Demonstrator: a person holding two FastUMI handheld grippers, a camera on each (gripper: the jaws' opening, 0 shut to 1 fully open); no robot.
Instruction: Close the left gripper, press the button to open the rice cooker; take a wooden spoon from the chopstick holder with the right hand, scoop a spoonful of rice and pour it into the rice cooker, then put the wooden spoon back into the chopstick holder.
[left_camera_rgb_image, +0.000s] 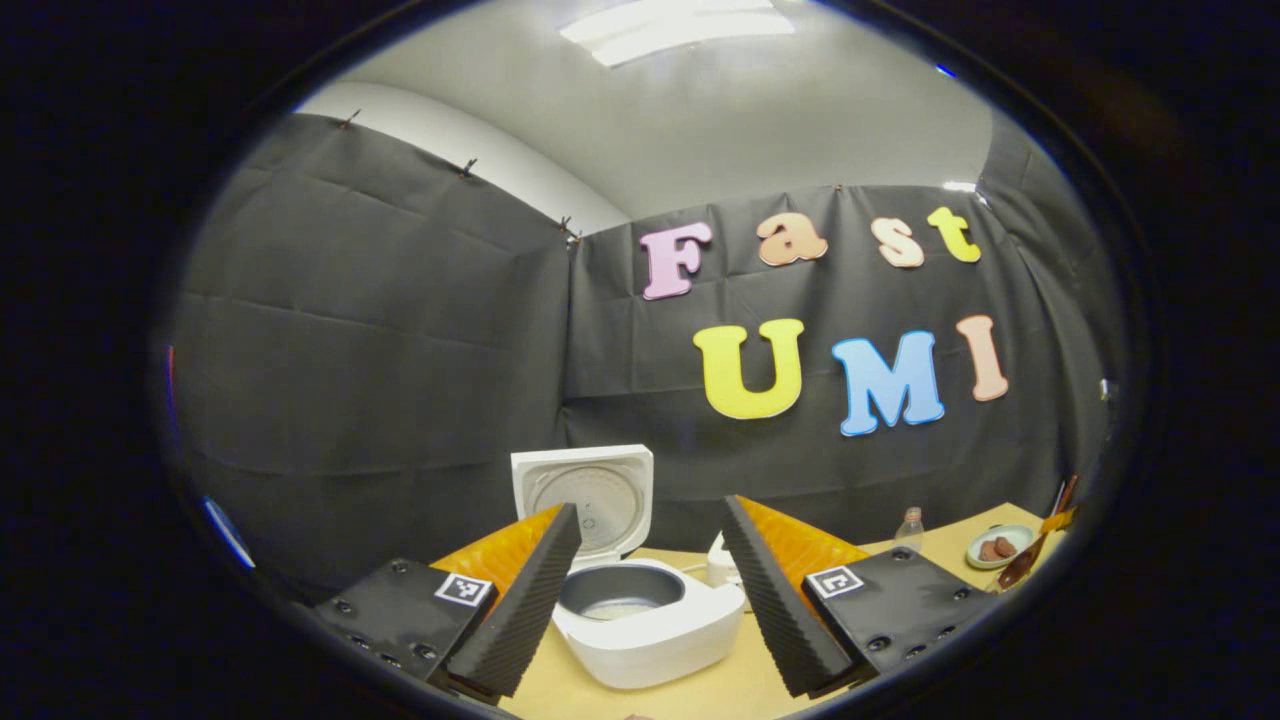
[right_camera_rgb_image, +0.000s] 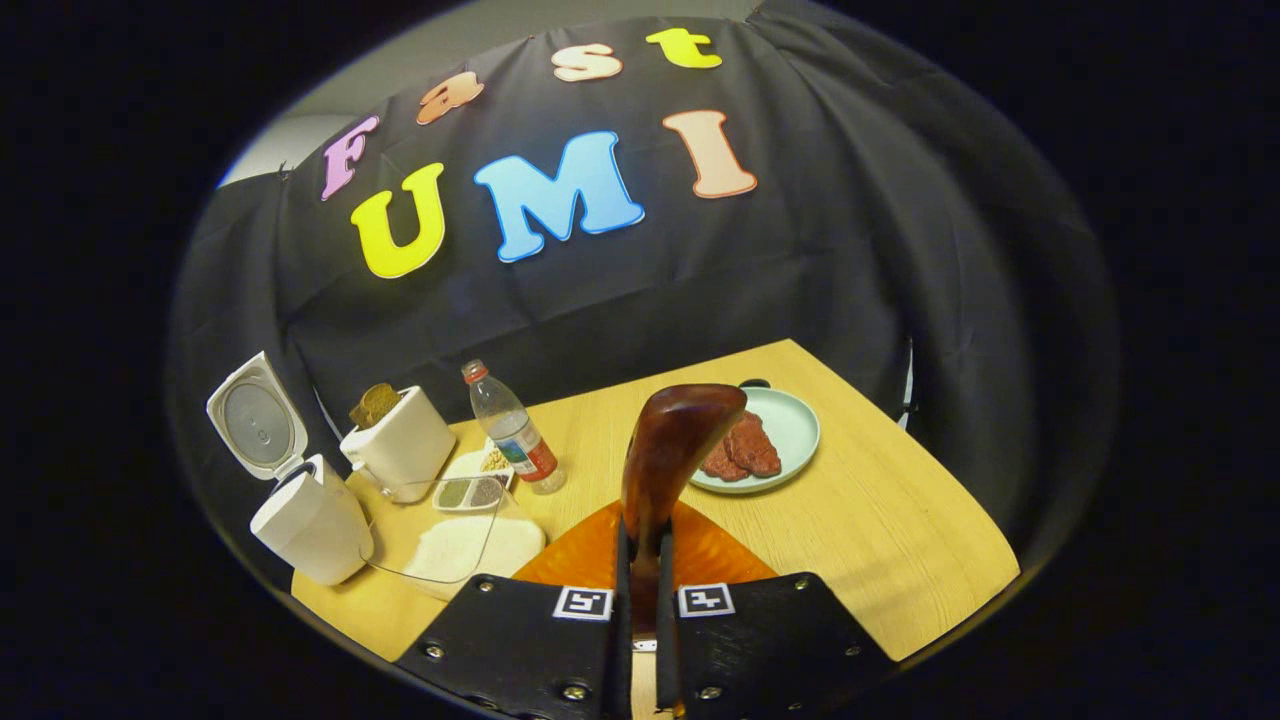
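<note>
The white rice cooker (left_camera_rgb_image: 650, 625) stands on the table with its lid (left_camera_rgb_image: 585, 495) raised, and its grey inner pot shows. My left gripper (left_camera_rgb_image: 650, 560) hangs open just in front of it, one finger on each side of the pot. In the right gripper view the cooker (right_camera_rgb_image: 310, 525) is far off at the left. My right gripper (right_camera_rgb_image: 640, 545) is shut on the handle of a dark wooden spoon (right_camera_rgb_image: 675, 440), whose bowl points up and away above the table. No rice is visible on the spoon. The left gripper view catches the spoon (left_camera_rgb_image: 1030, 560) at its right edge.
A clear container of white rice (right_camera_rgb_image: 465, 545) lies beside the cooker. Behind it are a small dish of grains (right_camera_rgb_image: 470, 490), a white holder (right_camera_rgb_image: 400, 445) with something brown in it, and a plastic bottle (right_camera_rgb_image: 512, 428). A pale green plate (right_camera_rgb_image: 795, 425) with red pieces lies right of the spoon.
</note>
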